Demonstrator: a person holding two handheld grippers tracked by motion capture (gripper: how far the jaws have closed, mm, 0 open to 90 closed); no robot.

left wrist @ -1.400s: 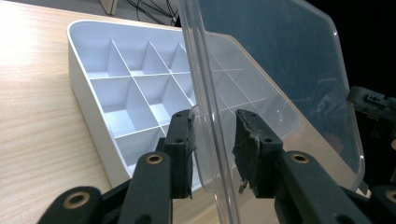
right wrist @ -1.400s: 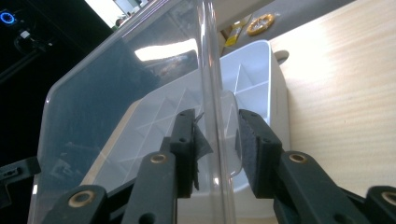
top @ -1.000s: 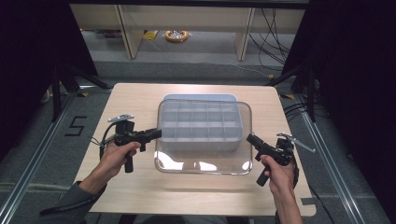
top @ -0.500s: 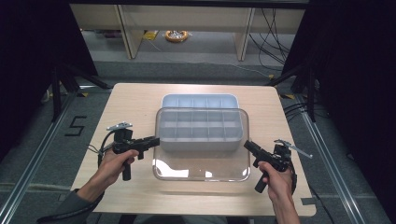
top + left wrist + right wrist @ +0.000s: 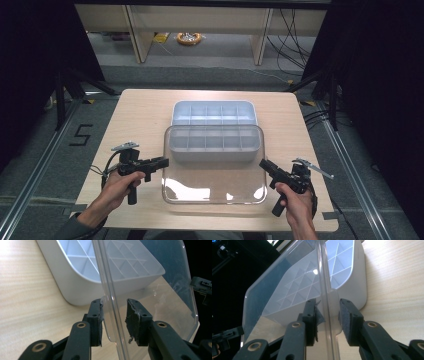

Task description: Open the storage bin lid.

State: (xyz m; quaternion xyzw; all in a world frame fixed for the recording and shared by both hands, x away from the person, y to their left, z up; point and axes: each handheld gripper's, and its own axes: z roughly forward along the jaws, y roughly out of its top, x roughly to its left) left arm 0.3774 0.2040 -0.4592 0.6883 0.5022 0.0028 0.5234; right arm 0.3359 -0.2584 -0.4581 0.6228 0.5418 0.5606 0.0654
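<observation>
- Lid [image 5: 215, 175] handling is the step in hand, as I judge it: I have a clear lid between my two hand-held grippers, toward the near edge of the surface [image 5: 140, 110], with its far part over the near rows of the tray [image 5: 214, 131].
- My left hand-held gripper [image 5: 113, 315] has its jaws around the lid's left rim. One pad seems to touch the plastic, and a gap shows on the other side, so it is part open, not clamped.
- My right hand-held gripper [image 5: 328, 315] straddles the right rim the same way, with a narrow gap on each side, loosely around it rather than pinching.
- Next move, I think, calls for either closing both jaws evenly for a firm hold or backing both hands off together to leave the lid lying. An uneven grip could tilt or flex the thin plastic.
- The lid is transparent, with rounded corners and a raised rim, and it glares near me.
- The tray is pale grey-white, rectangular, and divided into small empty compartments. It sits mid-surface, its far rows uncovered.
</observation>
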